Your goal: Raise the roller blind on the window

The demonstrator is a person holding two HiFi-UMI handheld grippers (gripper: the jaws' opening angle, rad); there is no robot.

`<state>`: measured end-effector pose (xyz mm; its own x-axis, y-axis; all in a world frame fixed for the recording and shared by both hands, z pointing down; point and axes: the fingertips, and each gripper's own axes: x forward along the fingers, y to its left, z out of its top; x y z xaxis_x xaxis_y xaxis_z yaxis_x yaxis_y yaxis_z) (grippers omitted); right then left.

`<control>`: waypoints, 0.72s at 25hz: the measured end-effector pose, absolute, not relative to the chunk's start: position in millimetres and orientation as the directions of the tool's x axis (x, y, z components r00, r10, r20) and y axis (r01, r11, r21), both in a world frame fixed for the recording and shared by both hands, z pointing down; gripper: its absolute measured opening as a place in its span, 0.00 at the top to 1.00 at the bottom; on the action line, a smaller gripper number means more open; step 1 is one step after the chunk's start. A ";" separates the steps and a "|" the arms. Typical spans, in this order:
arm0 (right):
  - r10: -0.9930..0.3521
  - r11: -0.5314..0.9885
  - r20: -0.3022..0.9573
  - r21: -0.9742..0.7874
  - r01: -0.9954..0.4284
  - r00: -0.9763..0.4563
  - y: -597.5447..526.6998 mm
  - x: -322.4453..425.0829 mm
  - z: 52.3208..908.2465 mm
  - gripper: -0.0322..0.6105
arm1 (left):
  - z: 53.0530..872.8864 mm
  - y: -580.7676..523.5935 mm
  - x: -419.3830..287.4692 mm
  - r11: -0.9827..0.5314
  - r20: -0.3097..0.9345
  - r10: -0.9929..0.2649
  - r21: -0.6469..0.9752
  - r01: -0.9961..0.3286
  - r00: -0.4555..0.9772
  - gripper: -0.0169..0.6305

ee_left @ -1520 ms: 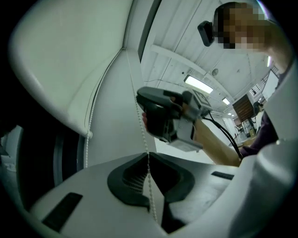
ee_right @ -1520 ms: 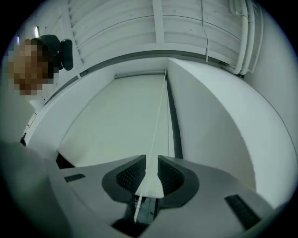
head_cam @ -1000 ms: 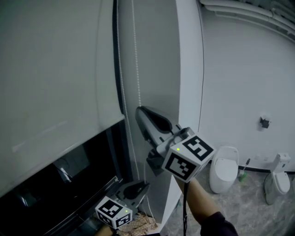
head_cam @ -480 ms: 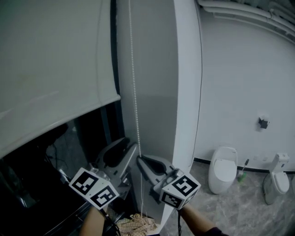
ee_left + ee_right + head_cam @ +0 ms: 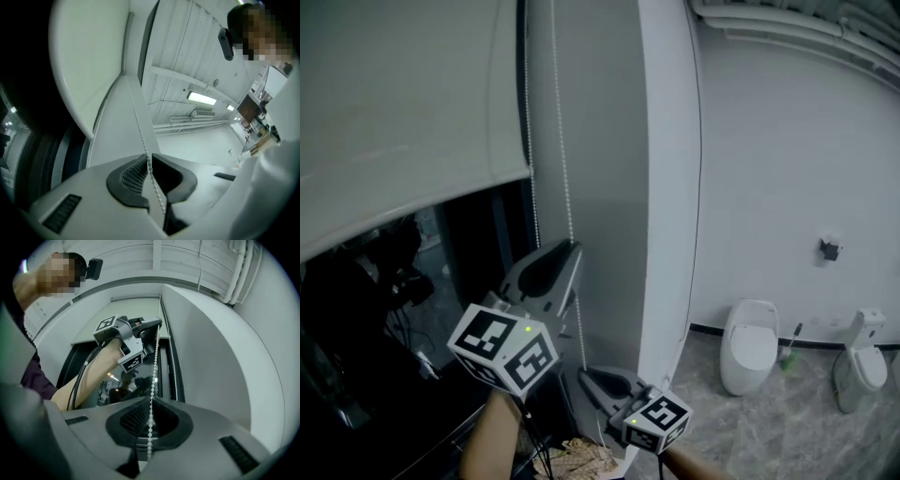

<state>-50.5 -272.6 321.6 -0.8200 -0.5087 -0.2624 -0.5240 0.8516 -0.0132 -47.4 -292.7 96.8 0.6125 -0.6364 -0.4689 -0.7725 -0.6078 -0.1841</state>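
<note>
1 bead chain: left gripper clamped high, right gripper seemingly clamped low.

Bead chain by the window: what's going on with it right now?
A person is working the bead chain of the roller blind with both tools. The left hand-held gripper is the higher one and is shut on the chain. The right hand-held gripper is below it, shut on the same strand. The blind is partly raised, its bottom edge partway up, with dark window glass showing beneath.
</note>
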 end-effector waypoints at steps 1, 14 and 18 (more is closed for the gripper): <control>-0.510 0.853 -0.263 -0.027 -0.522 -0.819 -270.9 -48.3 321.9 0.92 | 98.7 -292.1 -48.3 -0.591 -0.479 -0.642 -0.189 -0.784 0.599 0.93; -0.406 0.861 -0.499 0.071 -0.503 -0.766 -287.7 -17.3 133.7 0.90 | 198.8 -294.9 -47.7 -0.550 -0.375 -0.713 -0.224 -0.805 0.592 0.95; -0.364 0.881 -0.526 0.074 -0.468 -0.769 -292.2 -33.9 90.7 0.84 | 234.2 -297.1 -35.7 -0.552 -0.316 -0.728 -0.255 -0.794 0.608 0.95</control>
<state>-33.9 -292.2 90.7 -0.7688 -0.3639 -0.5258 -0.4675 0.8809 0.0739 -35.7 -297.1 234.2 0.6081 -0.7281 -0.3164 -0.7938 -0.5520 -0.2555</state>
